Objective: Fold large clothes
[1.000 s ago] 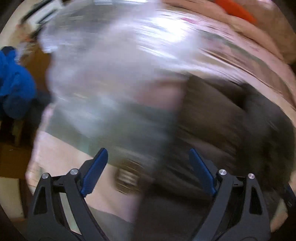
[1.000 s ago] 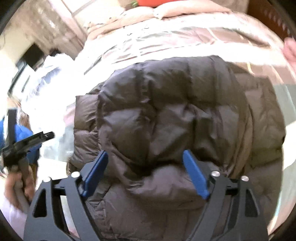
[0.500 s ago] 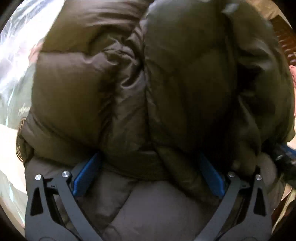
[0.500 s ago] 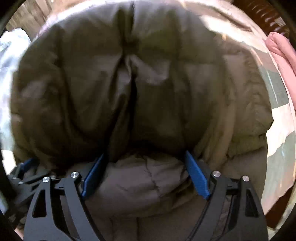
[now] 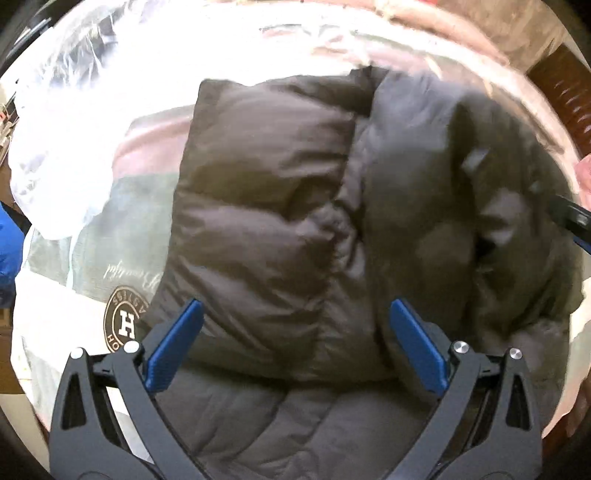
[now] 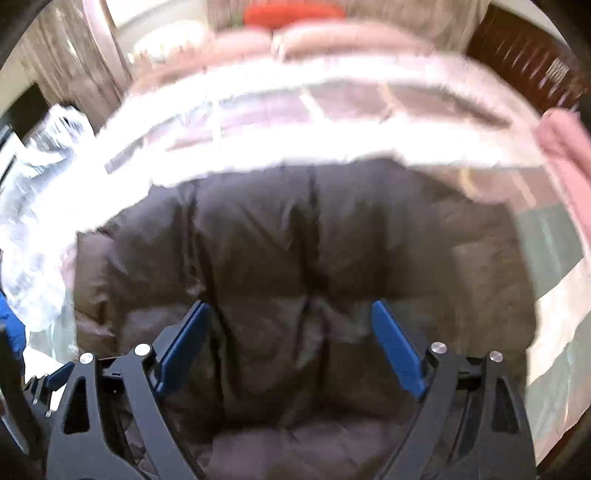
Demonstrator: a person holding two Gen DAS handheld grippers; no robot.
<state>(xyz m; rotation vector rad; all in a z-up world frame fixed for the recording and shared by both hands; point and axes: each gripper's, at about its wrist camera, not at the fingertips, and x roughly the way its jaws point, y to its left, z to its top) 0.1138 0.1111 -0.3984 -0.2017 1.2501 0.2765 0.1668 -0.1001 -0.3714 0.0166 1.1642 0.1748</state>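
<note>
A dark brown puffer jacket (image 5: pixel 280 206) lies folded in a thick bundle on the bed; it also fills the right wrist view (image 6: pixel 295 258). My left gripper (image 5: pixel 295 314) is open and empty, above the jacket's near edge. My right gripper (image 6: pixel 291 314) is open and empty, above the jacket's middle. The right gripper's tip shows at the right edge of the left wrist view (image 5: pixel 570 218). The left gripper shows at the lower left of the right wrist view (image 6: pixel 48 384).
The jacket rests on a patchwork bedspread (image 5: pixel 92 258) with a round H logo (image 5: pixel 125 319). A clear plastic bag (image 5: pixel 55 122) lies at the left. Pink pillows (image 6: pixel 332 37) and a red thing (image 6: pixel 291 13) sit at the bed's head. A wooden bed frame (image 6: pixel 524 59) is at the right.
Both grippers have pulled back from the jacket, where they were pressed close half a second ago. More of the bed and plastic bag shows around the bundle.
</note>
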